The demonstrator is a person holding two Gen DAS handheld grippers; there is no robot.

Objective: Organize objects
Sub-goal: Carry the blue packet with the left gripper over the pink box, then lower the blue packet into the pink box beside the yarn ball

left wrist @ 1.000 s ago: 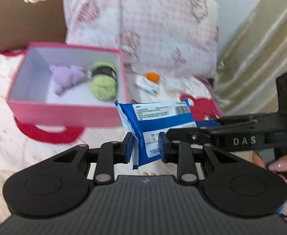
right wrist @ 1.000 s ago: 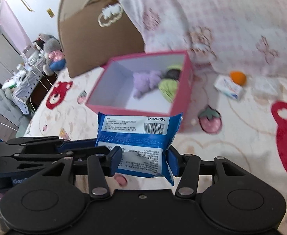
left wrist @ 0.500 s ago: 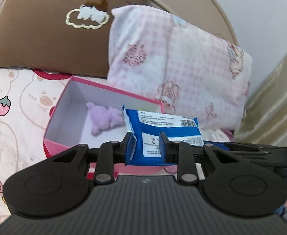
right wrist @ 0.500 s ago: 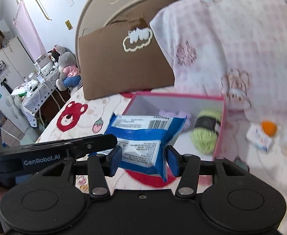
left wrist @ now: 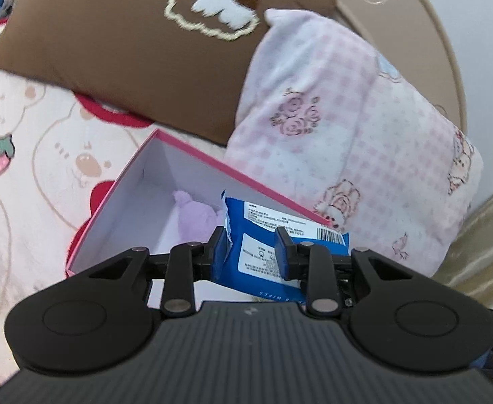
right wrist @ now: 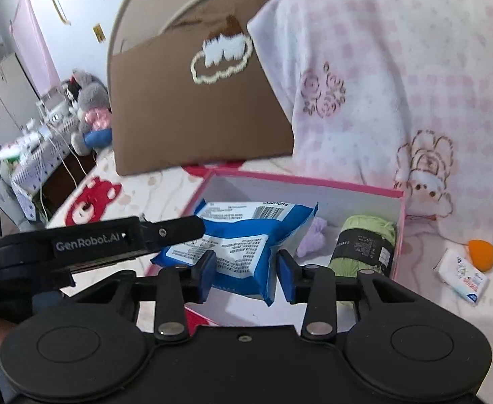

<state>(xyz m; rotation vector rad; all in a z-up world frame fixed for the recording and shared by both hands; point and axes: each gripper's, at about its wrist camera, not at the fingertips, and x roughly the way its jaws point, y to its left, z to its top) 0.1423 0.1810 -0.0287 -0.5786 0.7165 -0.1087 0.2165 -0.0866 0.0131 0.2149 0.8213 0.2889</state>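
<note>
Bedding printed with bears and strawberries covers the surface, with a brown pillow and a pink checked pillow propped against a curved headboard behind. On the bedding sits a pink box with white inner walls, open at the top.

Both grippers hold 1 blue wipes pack above the box's open top. The left gripper has its 2 fingers pinched narrowly on one end of the pack, the pads pressing into the wrapper on either side of its white label. In the right wrist view that gripper reaches in from the left, its tip lying against the pack's left edge. The right gripper has the pack's other end between its 2 fingers; its jaws are closing, the left pad against the wrapper and the right pad close beside the pack's lower corner.

Inside the box, a lilac plush lies just beyond the pack and a green yarn ball with a black band rests at the right wall. Outside the box to the right lie a small white packet and an orange sponge, near each other.
</note>
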